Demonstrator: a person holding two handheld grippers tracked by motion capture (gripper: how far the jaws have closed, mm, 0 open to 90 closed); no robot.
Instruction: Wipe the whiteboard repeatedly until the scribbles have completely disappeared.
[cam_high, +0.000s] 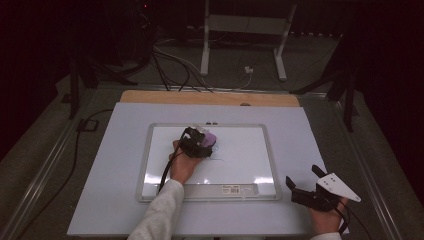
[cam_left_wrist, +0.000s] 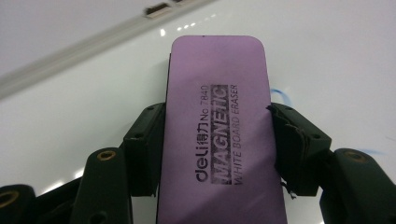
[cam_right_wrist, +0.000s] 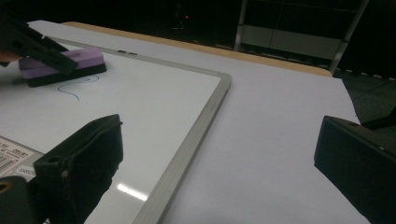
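A purple whiteboard eraser (cam_left_wrist: 217, 126) lies flat on the whiteboard (cam_high: 240, 160), and my left gripper (cam_high: 200, 142) is shut on its two long sides. The same eraser (cam_high: 210, 138) sits near the board's upper middle, and it shows at the far left in the right gripper view (cam_right_wrist: 65, 63). A thin blue pen line (cam_right_wrist: 74, 88) curls on the board beside the eraser; part of that line (cam_left_wrist: 280, 95) peeks out past the eraser's right edge. My right gripper (cam_high: 305, 186) rests off the board at the table's front right, jaws wide open with nothing between them.
The whiteboard has a grey frame (cam_right_wrist: 196, 130) and lies on a white table top (cam_high: 300, 125). A wooden strip (cam_high: 210, 97) runs along the table's far edge. Cables (cam_high: 170, 65) and a stand's legs (cam_high: 280, 55) lie on the floor behind.
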